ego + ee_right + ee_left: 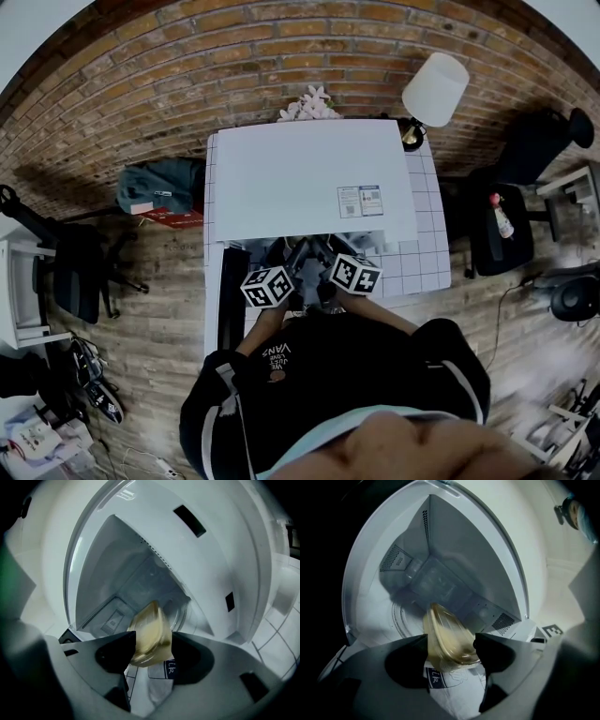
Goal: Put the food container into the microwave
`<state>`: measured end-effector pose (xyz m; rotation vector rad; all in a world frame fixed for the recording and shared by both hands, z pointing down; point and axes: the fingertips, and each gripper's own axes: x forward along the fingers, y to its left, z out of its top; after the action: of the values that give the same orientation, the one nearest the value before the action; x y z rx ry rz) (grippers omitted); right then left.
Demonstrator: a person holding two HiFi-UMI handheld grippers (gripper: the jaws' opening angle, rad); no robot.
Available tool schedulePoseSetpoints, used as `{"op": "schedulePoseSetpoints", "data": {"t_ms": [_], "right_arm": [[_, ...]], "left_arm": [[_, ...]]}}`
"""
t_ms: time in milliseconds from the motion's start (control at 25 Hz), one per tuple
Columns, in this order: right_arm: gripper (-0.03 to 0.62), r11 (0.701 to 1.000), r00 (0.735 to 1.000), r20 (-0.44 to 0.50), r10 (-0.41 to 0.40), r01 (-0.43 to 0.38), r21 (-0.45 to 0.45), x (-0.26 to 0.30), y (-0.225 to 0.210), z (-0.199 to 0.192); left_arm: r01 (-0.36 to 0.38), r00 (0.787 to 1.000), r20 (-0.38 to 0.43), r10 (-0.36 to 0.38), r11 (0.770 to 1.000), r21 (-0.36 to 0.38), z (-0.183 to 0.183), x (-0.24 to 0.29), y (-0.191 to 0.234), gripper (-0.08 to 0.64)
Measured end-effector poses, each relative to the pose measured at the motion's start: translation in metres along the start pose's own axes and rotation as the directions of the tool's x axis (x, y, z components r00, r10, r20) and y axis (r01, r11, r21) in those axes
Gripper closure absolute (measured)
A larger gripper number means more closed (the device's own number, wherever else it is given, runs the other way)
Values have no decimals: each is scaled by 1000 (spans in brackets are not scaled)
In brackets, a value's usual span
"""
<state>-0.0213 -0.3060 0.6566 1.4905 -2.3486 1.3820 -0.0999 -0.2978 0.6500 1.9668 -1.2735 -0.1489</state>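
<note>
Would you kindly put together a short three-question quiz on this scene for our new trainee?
1. True or false: the microwave has its door shut.
2. Multiple choice: what do the left gripper and the right gripper both clamp between their jaws? A) a mug B) the food container C) nothing
3. Short answer: in the head view, what white-shaded thing stands behind the microwave, toward the right?

Key: 1 false, the cavity is open to both gripper views; 2 B; 3 a lamp.
</note>
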Motion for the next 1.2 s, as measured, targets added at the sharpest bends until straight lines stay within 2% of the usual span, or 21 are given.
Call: {"op": "schedulePoseSetpoints", "data": {"t_ms": [440,840,1080,1200], "right_arm": [[374,1000,1000,13,9,-9,-5,-19,-5,0],[376,999,1000,-25,11,-12,-33,-34,-8,-11],[479,998,999,-47,17,-20,-55,-40,-4,-16],[516,998,998,-55,19,-23,-66,-41,-3,-18]], "left_arm": [[-58,998,-22,59,998,20,-11,-12,-1,239],[-83,996,-22,85,994,65,-25,-30,-10,239],[-80,996,-35,84,993,88,-33,-38,-18,244],[-68,996,-42,73,993,97,-35,-41,-22,303]]}}
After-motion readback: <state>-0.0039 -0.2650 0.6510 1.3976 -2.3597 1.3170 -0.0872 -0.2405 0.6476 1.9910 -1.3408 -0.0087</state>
